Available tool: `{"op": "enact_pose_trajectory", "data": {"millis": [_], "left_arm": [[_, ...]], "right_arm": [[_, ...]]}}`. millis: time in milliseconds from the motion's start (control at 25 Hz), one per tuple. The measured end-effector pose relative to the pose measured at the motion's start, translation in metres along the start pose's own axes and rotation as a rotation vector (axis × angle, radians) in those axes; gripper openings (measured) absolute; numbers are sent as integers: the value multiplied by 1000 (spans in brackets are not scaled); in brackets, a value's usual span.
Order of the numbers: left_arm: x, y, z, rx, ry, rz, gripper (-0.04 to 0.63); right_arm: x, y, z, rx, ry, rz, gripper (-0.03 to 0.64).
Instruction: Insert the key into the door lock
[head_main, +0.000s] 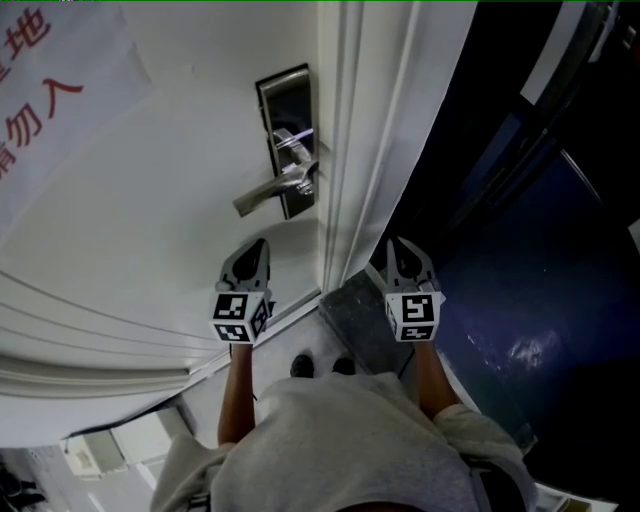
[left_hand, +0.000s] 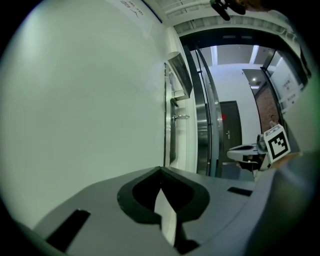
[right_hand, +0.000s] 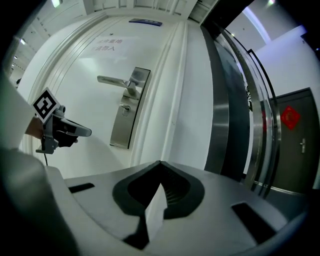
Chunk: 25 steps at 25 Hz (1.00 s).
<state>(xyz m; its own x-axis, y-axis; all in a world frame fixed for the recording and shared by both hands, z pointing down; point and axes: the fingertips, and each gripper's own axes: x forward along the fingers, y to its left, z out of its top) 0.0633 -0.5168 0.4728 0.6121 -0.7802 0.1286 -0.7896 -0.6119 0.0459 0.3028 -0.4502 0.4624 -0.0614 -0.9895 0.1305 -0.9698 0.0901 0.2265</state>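
Holding the left gripper (head_main: 262, 244) and the right gripper (head_main: 395, 244) pressed together and empty, hovering at six o'clock of the lock plate (head_main: 283, 105), apparently with nothing left to carry, what looks like the key (left_hand: 181, 117) already sticking out at six o'clock of the handle (right_hand: 115, 81).

Off-task items, head view: white poster (head_main: 50, 90) with red characters at upper left, white moulded frame (head_main: 360, 130) down the middle, dark glass panel (head_main: 520, 250) just right of it. Grey floor slab (head_main: 365, 320) sits at the frame's foot, with two dark shoes (head_main: 302, 366) just beside it. Right gripper view: blue plate (right_hand: 145, 22) at the top, steel post (right_hand: 223, 100) beside the frame, dark far door (right_hand: 295, 145) carrying a red ornament (right_hand: 290, 117).
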Motion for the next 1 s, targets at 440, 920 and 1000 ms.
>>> {"op": "enact_pose_trajectory", "data": {"millis": [440, 920, 1000], "left_arm": [[0, -2, -3, 1, 7, -4, 17], [1, 0, -3, 1, 9, -4, 17], [1, 0, -3, 2, 11, -5, 17]], "right_arm": [[3, 4, 0, 21, 2, 7, 21], [9, 11, 0, 17, 2, 28, 21], [10, 12, 0, 16, 3, 32, 21]]}}
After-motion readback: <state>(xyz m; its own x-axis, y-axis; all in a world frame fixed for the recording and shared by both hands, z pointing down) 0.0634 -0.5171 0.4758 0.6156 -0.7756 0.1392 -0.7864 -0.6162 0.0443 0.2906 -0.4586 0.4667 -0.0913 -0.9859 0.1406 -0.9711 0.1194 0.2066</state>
